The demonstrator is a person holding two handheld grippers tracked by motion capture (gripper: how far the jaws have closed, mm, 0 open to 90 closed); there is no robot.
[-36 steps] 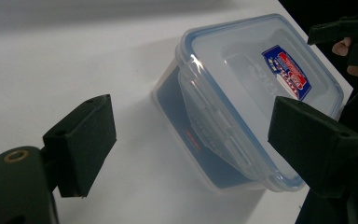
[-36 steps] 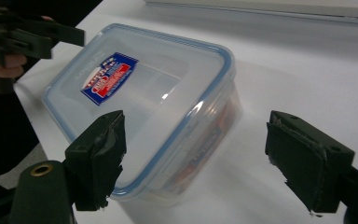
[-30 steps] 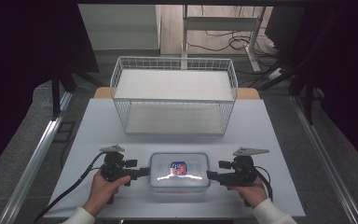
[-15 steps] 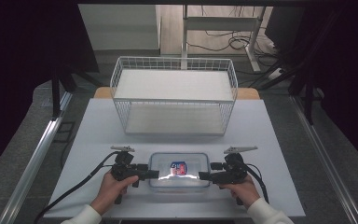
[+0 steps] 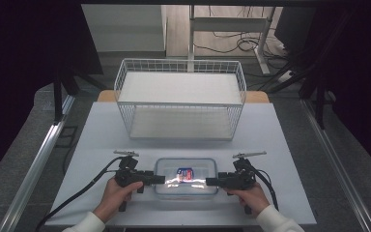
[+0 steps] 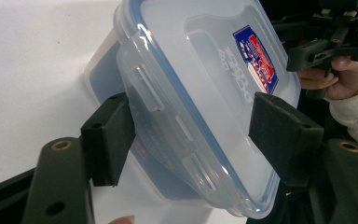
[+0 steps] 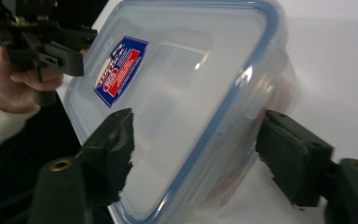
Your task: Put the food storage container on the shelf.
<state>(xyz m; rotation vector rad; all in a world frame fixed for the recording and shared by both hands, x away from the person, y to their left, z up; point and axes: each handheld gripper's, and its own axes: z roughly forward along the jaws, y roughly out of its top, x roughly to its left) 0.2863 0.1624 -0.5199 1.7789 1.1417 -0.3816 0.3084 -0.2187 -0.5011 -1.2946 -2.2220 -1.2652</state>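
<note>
Two grippers flank one clear plastic food container (image 5: 186,177) in the lower middle of the high view, on the white table (image 5: 280,145). The left gripper (image 5: 160,179) meets the container's left end and the right gripper (image 5: 210,182) its right end — likely a two-handed lift, since the box is too wide for one pair of jaws. An empty white wire basket (image 5: 180,99) stands well apart from it in the upper middle of the frame, perhaps where the box is bound. A hand (image 5: 117,193) wraps each gripper's handle.

In the left gripper view the container (image 6: 200,84) fills the centre, its blue-sealed lid tilted across the frame. The left gripper (image 6: 191,128) has just been closing; its jaws straddle the end with the locking flap (image 6: 158,116), one pad (image 6: 107,135) against the flap's side, the other at the lid's rim. I can't tell whether they press yet. A red and blue label (image 6: 256,58) sits upper right; its writing is too small to read.

In the right gripper view the same box (image 7: 182,93) lies between the jaws of the right gripper (image 7: 196,149), which have also just been closing. Both pads stand clear of the plastic — not yet gripping. The label (image 7: 119,70) shows upper left, unreadable.
</note>
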